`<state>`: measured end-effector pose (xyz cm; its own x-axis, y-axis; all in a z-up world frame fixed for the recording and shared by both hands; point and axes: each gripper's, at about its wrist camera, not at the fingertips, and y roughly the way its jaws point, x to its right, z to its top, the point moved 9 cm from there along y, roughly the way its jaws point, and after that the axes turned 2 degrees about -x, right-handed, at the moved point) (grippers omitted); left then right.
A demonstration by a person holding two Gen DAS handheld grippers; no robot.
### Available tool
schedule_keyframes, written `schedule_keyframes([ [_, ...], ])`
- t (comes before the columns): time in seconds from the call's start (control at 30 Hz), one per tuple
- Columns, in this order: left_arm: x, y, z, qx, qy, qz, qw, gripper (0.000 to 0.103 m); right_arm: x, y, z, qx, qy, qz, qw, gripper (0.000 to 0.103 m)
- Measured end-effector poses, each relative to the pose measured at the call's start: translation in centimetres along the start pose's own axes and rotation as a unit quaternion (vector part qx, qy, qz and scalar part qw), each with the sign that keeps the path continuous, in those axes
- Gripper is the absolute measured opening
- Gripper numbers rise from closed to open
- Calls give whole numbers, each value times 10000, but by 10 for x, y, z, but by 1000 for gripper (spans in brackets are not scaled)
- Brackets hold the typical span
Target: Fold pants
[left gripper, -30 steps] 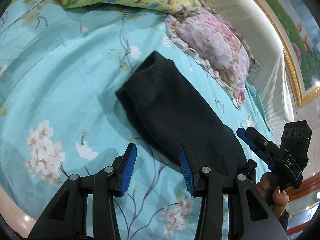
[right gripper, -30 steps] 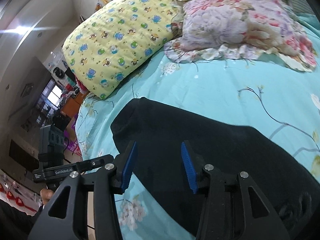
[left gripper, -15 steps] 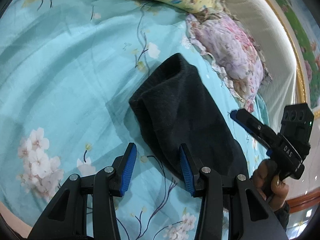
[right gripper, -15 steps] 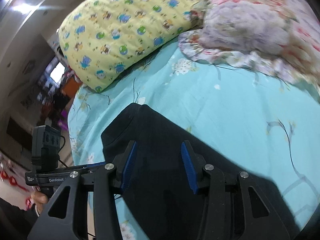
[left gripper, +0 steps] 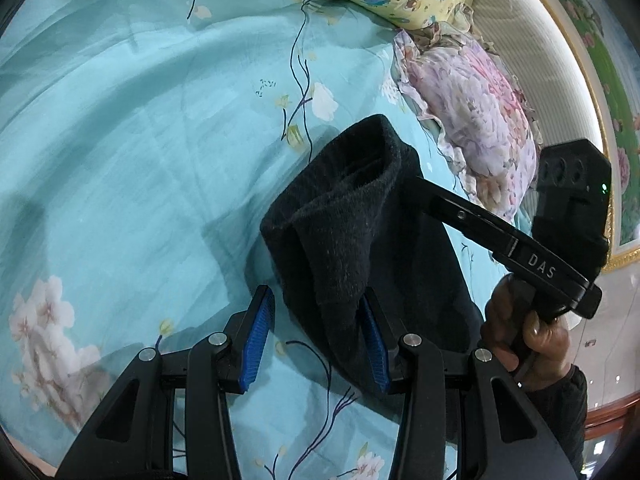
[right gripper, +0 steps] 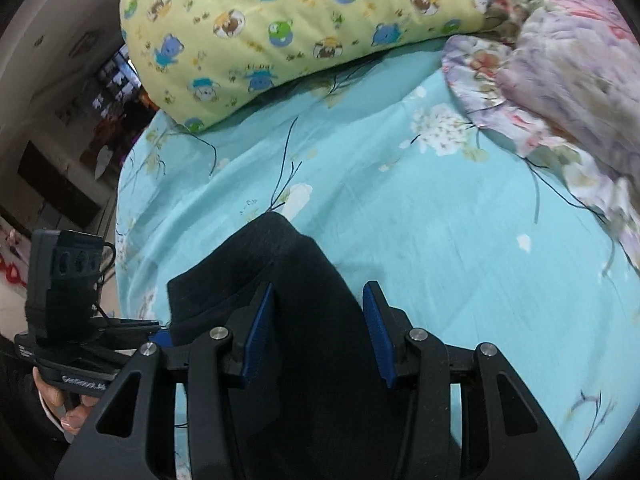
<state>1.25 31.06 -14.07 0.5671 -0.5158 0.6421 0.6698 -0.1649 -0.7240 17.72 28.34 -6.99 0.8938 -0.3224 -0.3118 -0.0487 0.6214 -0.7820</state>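
Observation:
The black pants (left gripper: 360, 240) lie folded into a narrow bundle on the turquoise floral bedsheet (left gripper: 140, 140). Their near end is lifted and curls over. In the left wrist view my left gripper (left gripper: 316, 344) is open, with a hanging corner of the pants between its blue pads (left gripper: 256, 340). The right gripper's black body (left gripper: 520, 256) reaches in from the right, its tips hidden behind the raised fabric. In the right wrist view my right gripper (right gripper: 318, 332) is open, with the pants (right gripper: 312, 320) between its fingers. The left gripper's body (right gripper: 68, 320) shows at the left.
A yellow cartoon-print pillow (right gripper: 300, 28) and a pink floral pillow (left gripper: 472, 120) lie at the head of the bed. A padded headboard (left gripper: 532, 40) rises behind them. Bare bedsheet stretches to the left of the pants. The bed's edge and room furniture (right gripper: 60, 160) show at the left.
Both grippers have moved in onto the pants' end. The end of the pants, flat before, is now lifted and curled, with fabric between both pairs of open fingers.

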Motion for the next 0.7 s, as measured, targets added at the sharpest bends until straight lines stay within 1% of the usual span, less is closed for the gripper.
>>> schedule_keyframes([
  [0.1,1,2,3,68,40,51,10000,44,-1,9,2,-110,-12,171,9998,47],
  [0.13,2,3,4,98,68,77,9999,42,-2,11,2,-131,-25,199,9997,45],
  [0.17,2,4,5,117,96,114,9998,41,-2,14,2,-154,-18,221,9996,39],
  [0.23,3,4,7,184,186,241,9994,32,-3,16,2,-174,32,302,9994,33],
  [0.27,4,5,8,191,222,266,9992,29,-4,16,1,-195,53,353,9992,29],
  [0.37,7,4,8,228,269,249,9991,23,-6,8,-1,-123,52,377,9992,25],
  [0.47,14,-3,8,302,348,233,9987,19,-10,-2,-1,-9,40,365,9993,23],
  [0.57,25,-12,8,380,435,190,9982,18,-11,-14,-2,125,91,377,9992,23],
  [0.7,45,-28,7,501,630,49,9967,18,-14,-39,-2,429,193,465,9978,23],
])
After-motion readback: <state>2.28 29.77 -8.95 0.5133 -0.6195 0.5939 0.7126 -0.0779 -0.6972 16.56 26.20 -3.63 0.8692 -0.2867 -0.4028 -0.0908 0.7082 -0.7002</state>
